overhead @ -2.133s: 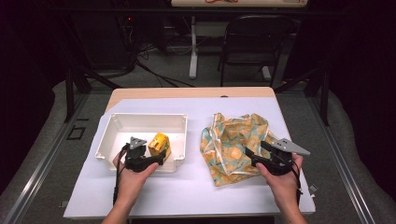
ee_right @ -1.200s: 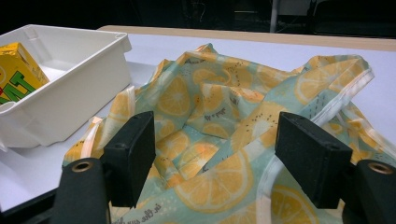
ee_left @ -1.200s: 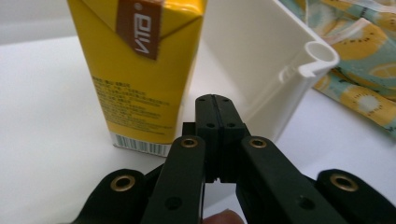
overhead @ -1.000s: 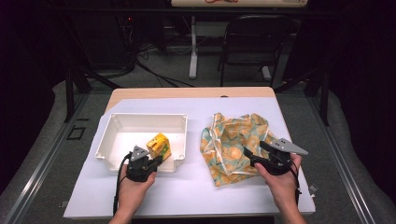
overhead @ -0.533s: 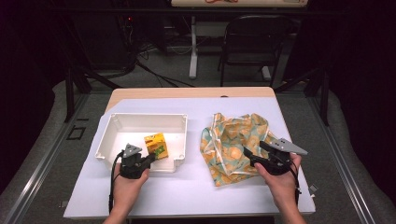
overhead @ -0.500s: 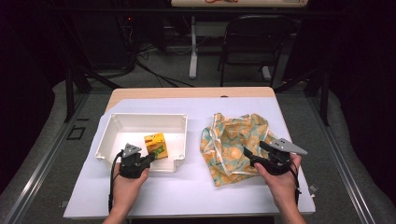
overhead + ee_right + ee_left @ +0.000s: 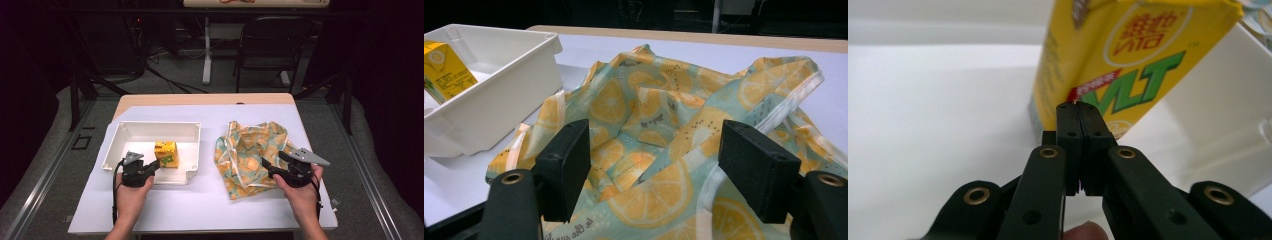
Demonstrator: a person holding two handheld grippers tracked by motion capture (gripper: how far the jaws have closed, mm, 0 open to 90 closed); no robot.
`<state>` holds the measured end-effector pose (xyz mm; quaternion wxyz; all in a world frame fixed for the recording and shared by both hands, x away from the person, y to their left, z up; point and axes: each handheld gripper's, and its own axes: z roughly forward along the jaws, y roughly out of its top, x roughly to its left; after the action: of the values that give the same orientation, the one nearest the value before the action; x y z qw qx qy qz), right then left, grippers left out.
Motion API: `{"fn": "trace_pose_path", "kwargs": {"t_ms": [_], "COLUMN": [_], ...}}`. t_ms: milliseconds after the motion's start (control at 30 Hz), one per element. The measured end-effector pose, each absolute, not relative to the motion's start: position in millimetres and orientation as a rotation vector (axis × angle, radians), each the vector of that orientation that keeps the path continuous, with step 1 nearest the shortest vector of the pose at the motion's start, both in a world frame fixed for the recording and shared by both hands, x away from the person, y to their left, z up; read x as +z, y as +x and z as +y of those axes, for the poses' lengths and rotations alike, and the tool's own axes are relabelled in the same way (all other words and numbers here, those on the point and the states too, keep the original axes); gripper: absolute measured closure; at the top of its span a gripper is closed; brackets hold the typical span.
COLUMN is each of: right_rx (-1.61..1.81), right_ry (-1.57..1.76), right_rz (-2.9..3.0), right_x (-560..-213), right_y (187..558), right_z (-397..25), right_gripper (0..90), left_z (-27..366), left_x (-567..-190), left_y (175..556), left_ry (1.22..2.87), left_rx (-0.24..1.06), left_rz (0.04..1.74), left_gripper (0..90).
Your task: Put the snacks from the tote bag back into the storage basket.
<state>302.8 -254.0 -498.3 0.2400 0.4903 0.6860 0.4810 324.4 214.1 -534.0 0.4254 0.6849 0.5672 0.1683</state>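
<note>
Left hand-held gripper [image 7: 150, 169]: sitting at the near rim of the white tray [image 7: 131, 131], jaws pointing into it; in its own view the hand-held gripper [image 7: 1079, 116] is showing both jaws pressed flat together, clenched on nothing.
Yellow carton [image 7: 165, 153]: standing in the tray just ahead of the left jaw tips; the left gripper view is showing the carton [image 7: 1128, 60] tilted in the frame, its green lettering and red band readable, which the high view is not resolving. Whether the tips are touching the carton cannot be told.
Tray: resting on the surface [image 7: 210, 210], beyond the left hand-held gripper and well to the left of the right one; the right gripper view is showing its outer wall [image 7: 489, 107] and the carton [image 7: 446, 70] inside.
Right hand-held gripper [image 7: 267, 167]: lying over the near edge of the cloth [image 7: 250, 150], jaws standing wide apart, released; its own view is showing the hand-held gripper [image 7: 664, 175] with the cloth [image 7: 664, 115] lying rumpled between and ahead of the jaws, not gripped.
Cloth: lemon-slice print on pale green, legible in the right gripper view; the high view is giving its crumpled outline.
Hands: left hand [image 7: 131, 195] and right hand [image 7: 300, 192] each holding a hand-held gripper from the near side.
</note>
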Motion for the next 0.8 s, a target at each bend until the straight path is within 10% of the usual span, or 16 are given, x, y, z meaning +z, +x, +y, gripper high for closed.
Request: {"fn": "trace_pose_path", "kwargs": {"t_ms": [800], "right_rx": [1.381], "right_ry": [1.214], "right_rz": [1.914], "right_x": [-491], "right_y": [287], "right_z": [-263], "right_gripper": [20.1], "left_z": [216], "left_x": [-533], "left_y": [351], "left_ry": [1.640], "left_rx": [0.392], "left_rz": [1.445], "left_gripper": [90.0]}}
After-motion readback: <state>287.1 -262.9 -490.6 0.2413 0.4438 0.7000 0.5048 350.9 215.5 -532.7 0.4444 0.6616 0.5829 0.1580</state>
